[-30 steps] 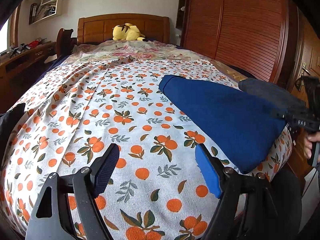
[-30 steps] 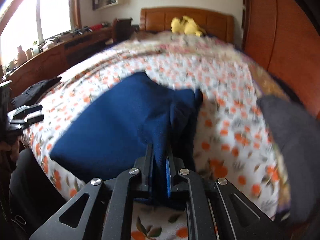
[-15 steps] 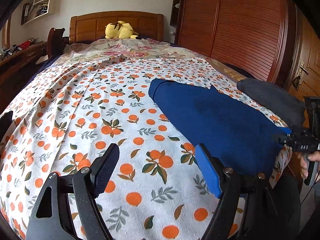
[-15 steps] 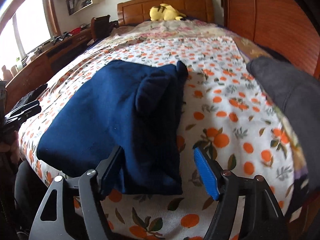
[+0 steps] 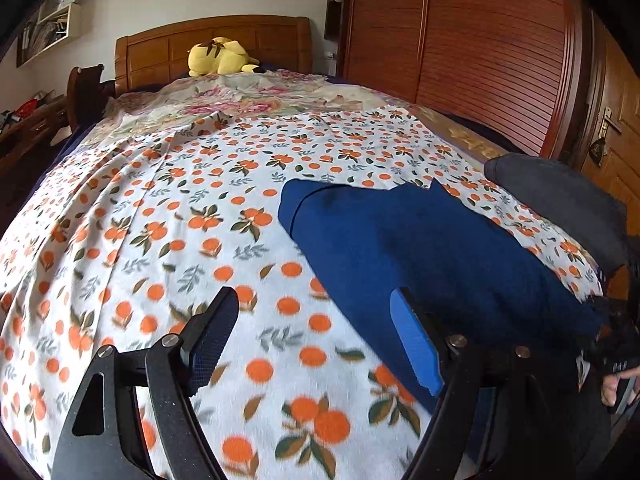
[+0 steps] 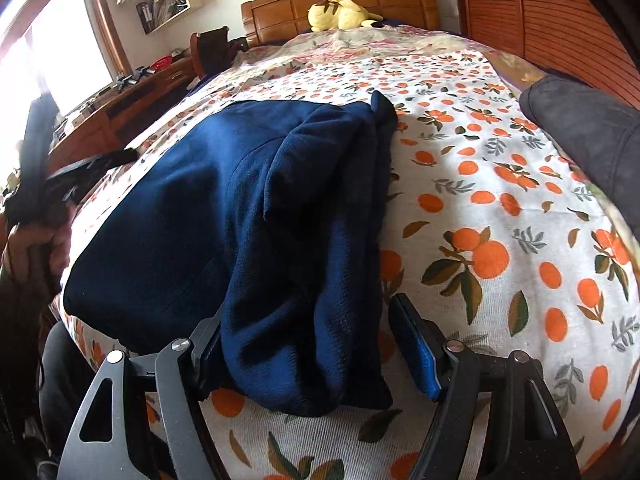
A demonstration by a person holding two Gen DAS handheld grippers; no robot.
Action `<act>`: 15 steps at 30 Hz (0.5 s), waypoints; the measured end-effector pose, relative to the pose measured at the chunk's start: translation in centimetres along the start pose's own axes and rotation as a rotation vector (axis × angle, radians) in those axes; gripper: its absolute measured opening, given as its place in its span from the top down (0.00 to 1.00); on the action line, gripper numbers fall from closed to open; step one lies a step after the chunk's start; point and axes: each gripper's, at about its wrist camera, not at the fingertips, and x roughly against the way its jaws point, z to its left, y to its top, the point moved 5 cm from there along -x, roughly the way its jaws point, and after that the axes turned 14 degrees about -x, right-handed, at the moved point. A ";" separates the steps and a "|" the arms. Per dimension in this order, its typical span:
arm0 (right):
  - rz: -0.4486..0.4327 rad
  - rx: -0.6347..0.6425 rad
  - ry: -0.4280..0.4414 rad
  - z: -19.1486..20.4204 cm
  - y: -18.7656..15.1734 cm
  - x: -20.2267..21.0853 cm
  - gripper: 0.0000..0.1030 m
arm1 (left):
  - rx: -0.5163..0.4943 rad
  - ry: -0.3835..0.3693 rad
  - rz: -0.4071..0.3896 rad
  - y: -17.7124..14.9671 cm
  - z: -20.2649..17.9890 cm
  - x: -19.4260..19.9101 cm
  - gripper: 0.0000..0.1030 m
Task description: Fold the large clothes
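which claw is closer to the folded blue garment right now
Right. The right claw straddles the near edge of the blue garment, jaws open around the fabric. The left claw is open over the orange-print sheet, beside the garment's left edge.

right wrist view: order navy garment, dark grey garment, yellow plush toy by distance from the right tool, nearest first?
1. navy garment: between the open fingers of the right tool, near bed edge.
2. dark grey garment: right side of the bed, midway up.
3. yellow plush toy: far end, by the headboard.
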 end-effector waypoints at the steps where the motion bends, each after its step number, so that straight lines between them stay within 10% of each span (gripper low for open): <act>1: -0.001 0.002 0.001 0.0 0.0 0.0 0.28 | -0.002 -0.003 0.003 0.5 0.1 -0.6 0.24; 15: -0.007 -0.009 0.049 -0.1 -0.5 -0.3 0.28 | -0.048 -0.020 0.120 4.5 -0.6 -10.1 0.23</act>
